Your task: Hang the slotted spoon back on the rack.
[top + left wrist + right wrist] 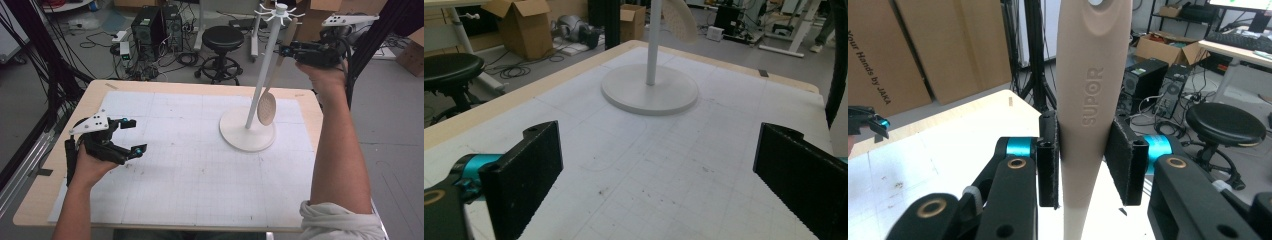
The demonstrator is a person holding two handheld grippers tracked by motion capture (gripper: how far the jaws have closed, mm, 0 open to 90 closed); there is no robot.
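right claw on the skimmer, up by the rack

right claw (286,50) held high at the far right of the table (30,200), close to the top of the white rack (269,55). its jaws are clamped on the beige handle of the skimmer (266,108); in the right gripper view both black pads press the handle (1091,95) from either side, the raised letters "supor" running up it between them. a hole shows at the handle's top end. the handle rises just beside the pronged crown of the rack; i cannot tell whether it touches a prong. the skimmer hangs down at a slant alongside the pole, its round perforated head low, over the rack's disc base (235,135), not resting on it as far as i can tell.

my left claw (132,136) is low over the near left part of the table, well apart from the rack. its jaws stand wide, nothing between them; in the left gripper view i see the gridded mat (664,165) through the gap, with the rack's base (650,92) and pole farther off, and the skimmer's head (680,20) at the top edge.

beyond the table: a black stool (223,39), computer towers (155,27), loose cables on the floor. cardboard boxes (903,55) show behind my right claw.
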